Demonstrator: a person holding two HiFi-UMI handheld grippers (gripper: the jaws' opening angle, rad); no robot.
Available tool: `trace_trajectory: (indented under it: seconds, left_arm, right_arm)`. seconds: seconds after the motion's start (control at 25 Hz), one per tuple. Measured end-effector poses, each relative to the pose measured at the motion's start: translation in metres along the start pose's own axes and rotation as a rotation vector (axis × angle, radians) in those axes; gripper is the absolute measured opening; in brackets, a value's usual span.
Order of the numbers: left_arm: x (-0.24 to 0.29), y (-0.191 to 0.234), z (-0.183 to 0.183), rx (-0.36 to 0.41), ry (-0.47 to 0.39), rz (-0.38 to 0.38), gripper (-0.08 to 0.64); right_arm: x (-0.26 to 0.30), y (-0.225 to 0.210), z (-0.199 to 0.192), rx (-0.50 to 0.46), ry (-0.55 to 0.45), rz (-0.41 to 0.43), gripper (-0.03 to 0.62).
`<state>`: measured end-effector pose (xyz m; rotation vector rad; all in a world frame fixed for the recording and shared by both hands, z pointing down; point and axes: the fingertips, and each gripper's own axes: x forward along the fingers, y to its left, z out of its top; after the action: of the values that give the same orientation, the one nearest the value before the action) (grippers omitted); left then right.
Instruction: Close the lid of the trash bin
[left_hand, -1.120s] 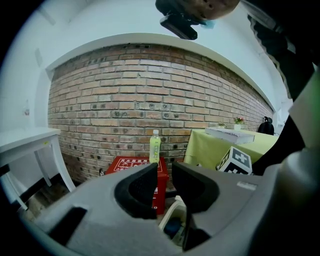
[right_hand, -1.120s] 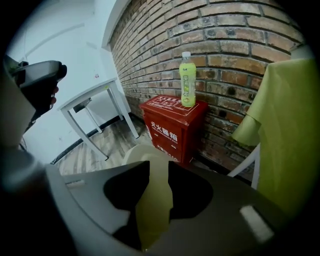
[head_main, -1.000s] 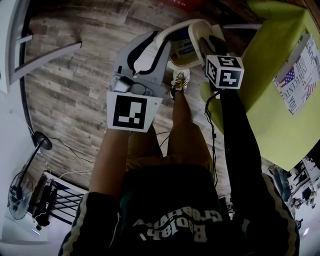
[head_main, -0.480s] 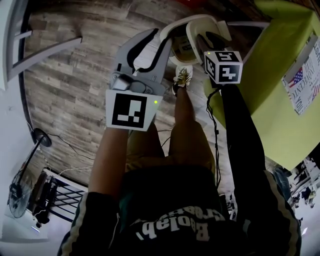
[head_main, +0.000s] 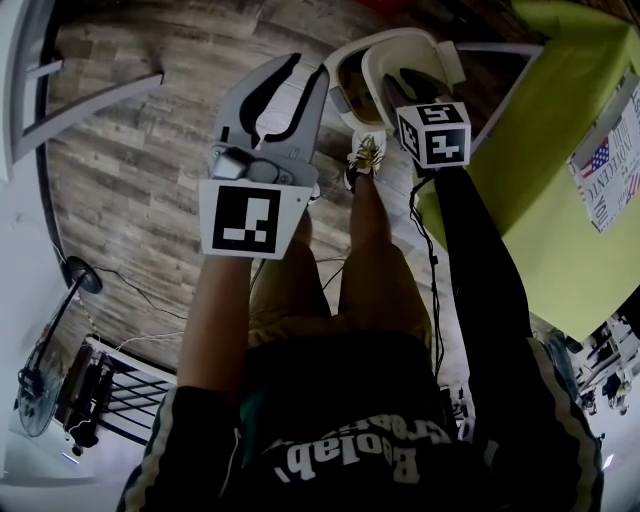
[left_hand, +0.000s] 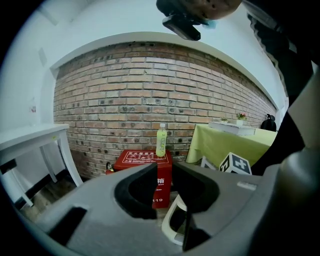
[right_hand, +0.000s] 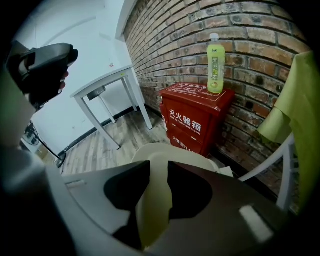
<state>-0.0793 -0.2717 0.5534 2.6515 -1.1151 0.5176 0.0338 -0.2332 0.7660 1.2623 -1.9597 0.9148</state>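
The cream trash bin (head_main: 345, 100) stands on the wood floor past the person's shoe, its lid (head_main: 385, 50) raised. My right gripper (head_main: 420, 82) reaches down onto the lid. In the right gripper view the lid (right_hand: 165, 152) has its edge running between the jaws of the right gripper (right_hand: 155, 170) and fills the gap, so the jaws are shut on it. My left gripper (head_main: 305, 72) hovers just left of the bin, open and with nothing in it. In the left gripper view the left gripper (left_hand: 164, 171) shows the bin's rim (left_hand: 172, 225) below its jaws.
A red fire box (right_hand: 195, 120) with a green bottle (right_hand: 215, 57) on top stands against the brick wall behind the bin. A green-clothed table (head_main: 540, 170) is close on the right, a white table (right_hand: 102, 87) off to the left. The person's legs and shoe (head_main: 362, 155) are just before the bin.
The right gripper has slid a little left and farther out over the lid, and less of the bin's inside shows. The left gripper has drifted left and forward.
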Motion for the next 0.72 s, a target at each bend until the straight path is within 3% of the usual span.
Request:
trace_trajectory:
  seconds: [0.72]
  left_arm:
    - [0.008, 0.000, -0.024, 0.061, 0.042, -0.025, 0.114]
  right_arm:
    - [0.034, 0.016, -0.032, -0.025, 0.069, 0.037, 0.132]
